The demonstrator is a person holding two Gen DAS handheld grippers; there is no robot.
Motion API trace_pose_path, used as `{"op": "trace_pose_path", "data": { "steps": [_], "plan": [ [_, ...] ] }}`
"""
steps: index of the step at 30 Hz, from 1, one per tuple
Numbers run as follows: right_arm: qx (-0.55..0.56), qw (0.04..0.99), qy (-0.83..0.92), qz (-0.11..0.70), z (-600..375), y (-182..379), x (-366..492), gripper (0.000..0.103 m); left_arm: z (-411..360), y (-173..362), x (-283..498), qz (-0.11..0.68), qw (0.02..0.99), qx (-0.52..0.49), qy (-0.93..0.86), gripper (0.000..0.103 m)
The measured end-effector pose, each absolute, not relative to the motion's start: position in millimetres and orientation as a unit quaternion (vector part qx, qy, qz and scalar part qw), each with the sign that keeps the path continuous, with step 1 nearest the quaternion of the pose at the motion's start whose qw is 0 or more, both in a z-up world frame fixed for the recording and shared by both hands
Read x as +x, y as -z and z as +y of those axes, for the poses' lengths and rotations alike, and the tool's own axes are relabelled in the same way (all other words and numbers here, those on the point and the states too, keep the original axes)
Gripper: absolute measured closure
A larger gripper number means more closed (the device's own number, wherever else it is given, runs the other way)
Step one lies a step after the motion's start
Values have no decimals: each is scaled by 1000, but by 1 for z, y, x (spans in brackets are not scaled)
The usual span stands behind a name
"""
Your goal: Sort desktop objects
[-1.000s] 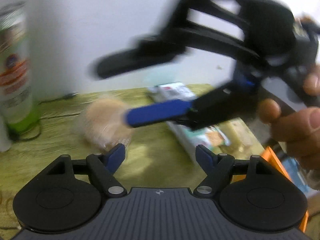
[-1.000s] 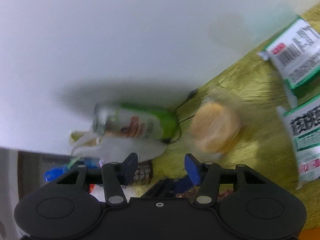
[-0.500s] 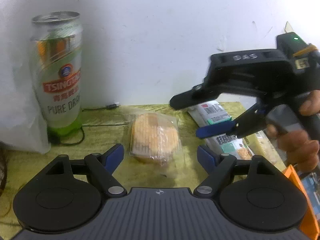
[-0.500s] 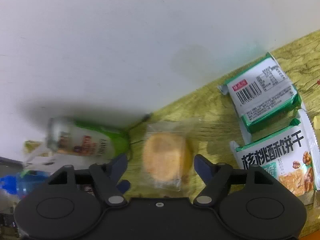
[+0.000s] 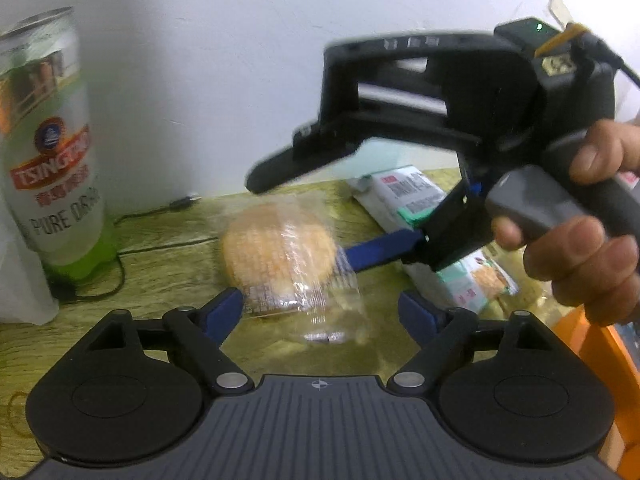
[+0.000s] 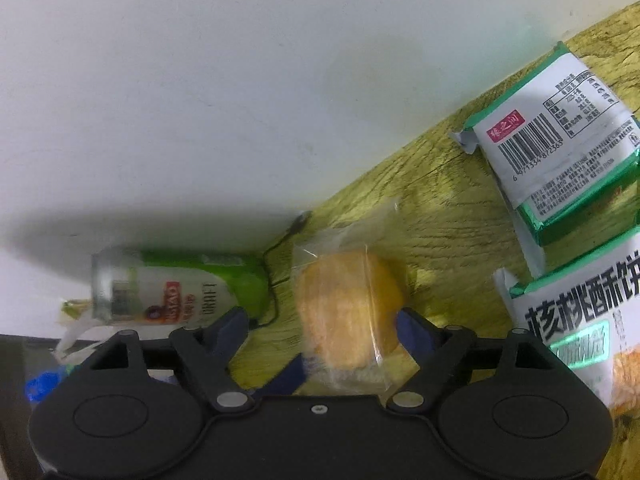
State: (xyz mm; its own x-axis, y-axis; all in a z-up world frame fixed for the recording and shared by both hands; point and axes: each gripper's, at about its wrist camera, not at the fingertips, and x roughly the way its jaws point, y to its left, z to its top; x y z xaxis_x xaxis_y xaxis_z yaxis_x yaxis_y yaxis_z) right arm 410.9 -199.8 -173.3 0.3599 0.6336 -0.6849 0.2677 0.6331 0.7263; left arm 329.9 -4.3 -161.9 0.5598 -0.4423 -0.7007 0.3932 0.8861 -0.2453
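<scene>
A round golden cake in a clear wrapper (image 5: 280,252) lies on the wooden desk (image 5: 160,280). My left gripper (image 5: 320,312) is just in front of it, jaws opening, and the wrapper's near end lies between the blue fingertips. My right gripper (image 5: 300,218) comes in from the right, held by a hand (image 5: 580,248). Its black finger is above the cake and its blue finger lies along the cake's right side. In the right wrist view the cake (image 6: 348,320) sits between the jaws of the right gripper (image 6: 322,324), which are opening; the left pad stands apart from it.
A tall green and white beer can (image 5: 52,184) stands at the left by the white wall, with a black cable (image 5: 160,216) at its foot. Two green and white biscuit packets (image 6: 560,160) (image 6: 580,320) lie to the right. An orange box edge (image 5: 600,360) shows at the lower right.
The right gripper has come down and to the left over the cake, and its jaws have widened around it. The left gripper has drawn closer to the cake.
</scene>
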Motion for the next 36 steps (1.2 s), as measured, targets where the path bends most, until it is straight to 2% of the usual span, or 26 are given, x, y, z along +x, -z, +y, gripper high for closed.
{"op": "trace_pose_path", "data": {
  "steps": [23, 36],
  "plan": [
    [420, 716, -194, 522, -186, 131, 384, 22, -5, 160, 316, 433, 860, -61, 263, 15],
    [458, 658, -267, 535, -131, 141, 390, 24, 40, 161, 302, 458, 850, -136, 220, 15]
  ]
}}
